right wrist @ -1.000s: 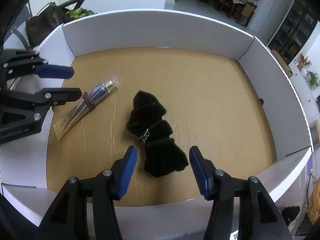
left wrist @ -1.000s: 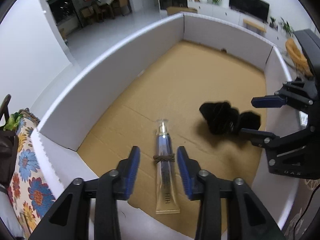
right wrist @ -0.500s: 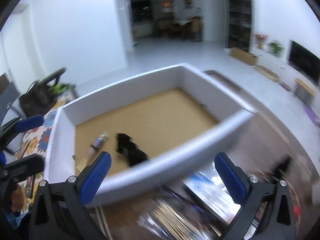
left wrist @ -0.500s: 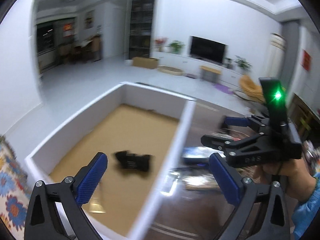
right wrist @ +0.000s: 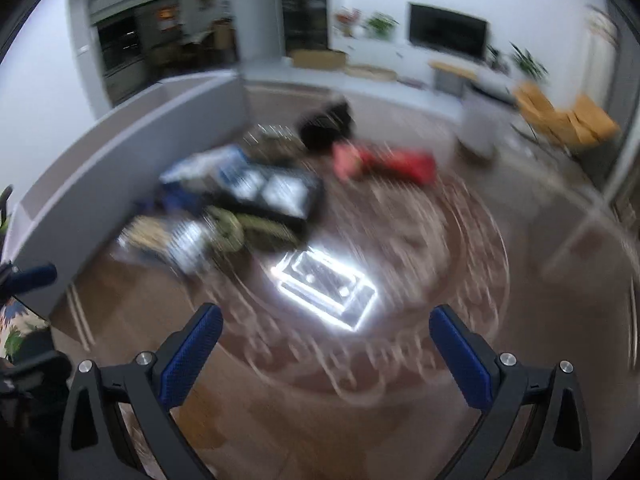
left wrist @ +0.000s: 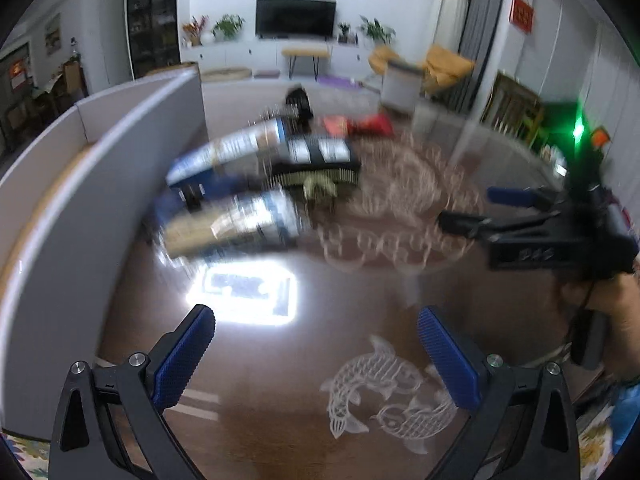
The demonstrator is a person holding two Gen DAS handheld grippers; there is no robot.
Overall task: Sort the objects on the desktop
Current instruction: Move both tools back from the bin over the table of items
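1. Ahead of both grippers, up and to the left in each wrist view, sits the pile of desktop objects [left wrist: 256, 192] on the glossy brown table [left wrist: 360, 360], just beside the grey-white box wall [left wrist: 100, 168]. Nothing's between either pair of fingers.

2. Left gripper [left wrist: 316, 356]: released, blue pads spread wide, only bare table and an etched fish pattern [left wrist: 384, 392] under it. Right gripper [right wrist: 324, 356]: also released and empty, over the bright ceiling-light glare [right wrist: 324, 284] on the tabletop.

3. Key relation: the pile lies forward-left of both. Right gripper shows at the right edge of the left view [left wrist: 516, 208], fingers aimed left toward the pile, w/ a hand [left wrist: 612, 320] holding it. Which is nearer I can't tell for sure.

4. Long axes: two tube-like items, white/blue [left wrist: 228, 152] and gold/white/blue [left wrist: 236, 228], seem to run roughly left-right, slightly tilted. A dark flat brush-like thing [left wrist: 316, 168] lies between/behind them. Too smeared to be firm.

5. Farther back: a red packet [right wrist: 384, 160] and a black lump [right wrist: 326, 120], apart from the main pile.

6. Writing: stripes of print on the tubes, unreadable thru blur. Raised letters on the right gripper's body, can't make them out. No brand legible.
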